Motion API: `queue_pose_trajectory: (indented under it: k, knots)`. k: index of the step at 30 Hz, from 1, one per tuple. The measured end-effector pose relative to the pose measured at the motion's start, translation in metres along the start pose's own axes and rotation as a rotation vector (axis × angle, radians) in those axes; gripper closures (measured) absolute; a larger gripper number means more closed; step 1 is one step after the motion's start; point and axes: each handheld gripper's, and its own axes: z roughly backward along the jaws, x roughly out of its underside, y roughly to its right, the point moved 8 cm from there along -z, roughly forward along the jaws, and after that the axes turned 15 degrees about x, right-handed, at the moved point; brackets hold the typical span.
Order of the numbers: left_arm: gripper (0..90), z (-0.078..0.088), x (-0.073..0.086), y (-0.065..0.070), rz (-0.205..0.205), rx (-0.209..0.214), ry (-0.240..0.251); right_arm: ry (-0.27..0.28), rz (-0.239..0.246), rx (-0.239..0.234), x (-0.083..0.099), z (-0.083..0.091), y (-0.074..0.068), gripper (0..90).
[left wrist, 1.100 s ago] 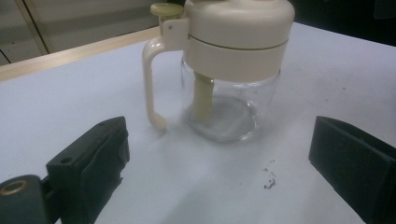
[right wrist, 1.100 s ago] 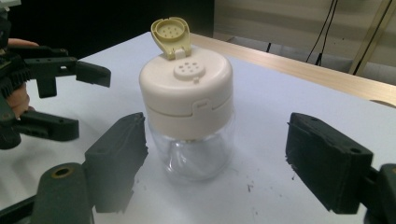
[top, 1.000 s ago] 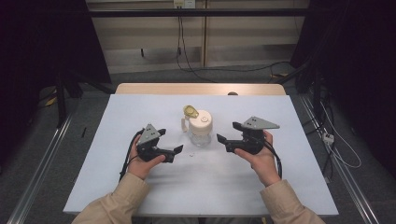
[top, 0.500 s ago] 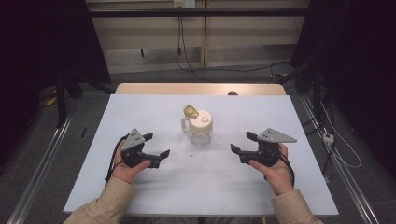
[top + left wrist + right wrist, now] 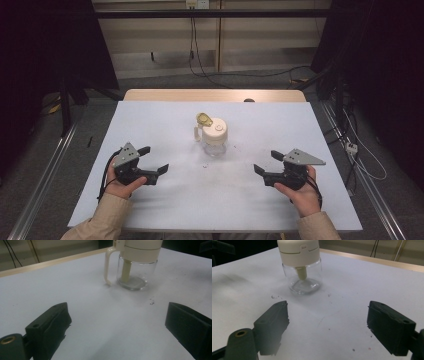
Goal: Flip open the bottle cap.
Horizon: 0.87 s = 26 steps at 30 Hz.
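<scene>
A clear glass jar (image 5: 215,139) with a cream lid, a side handle and a raised flip cap stands upright at the table's middle. My left gripper (image 5: 154,160) is held low over the white table top (image 5: 165,120) to the jar's front left, open and empty. To the jar's front right is my right gripper (image 5: 266,162), also open; its jaws have just been opening a little, with nothing between them. The left gripper view shows the jar (image 5: 135,262) ahead of the open left gripper (image 5: 117,312). In the right gripper view the jar (image 5: 300,267) stands beyond the wide-apart right gripper (image 5: 328,307).
Small dark specks (image 5: 206,165) lie on the table in front of the jar. A wooden strip (image 5: 215,95) runs along the far edge, with a small dark object (image 5: 248,100) on it. Cables lie on the floor behind and to the right.
Both grippers have drawn back from beside the jar, the left one outward to the left and the right one outward to the right, both nearer the person. The jar has not moved.
</scene>
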Motion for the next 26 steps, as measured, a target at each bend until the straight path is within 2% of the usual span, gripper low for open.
queue_pose_trajectory:
  k: [13,14,20,26]
  knots:
    - [5.3,0.019,0.010,0.000,-0.005,-0.013,-0.004,-0.014,0.004,0.029,0.021,0.018,0.011,16.0]
    - [5.4,0.019,0.011,0.000,0.009,-0.012,-0.001,-0.016,0.004,0.031,0.022,0.019,0.012,15.8]
    - [5.4,0.019,0.015,-0.001,0.010,-0.006,-0.010,-0.016,-0.004,0.036,0.026,0.022,0.015,15.6]
    - [5.5,0.022,0.013,-0.002,0.015,-0.013,0.011,-0.022,0.011,0.036,0.029,0.021,0.014,15.2]
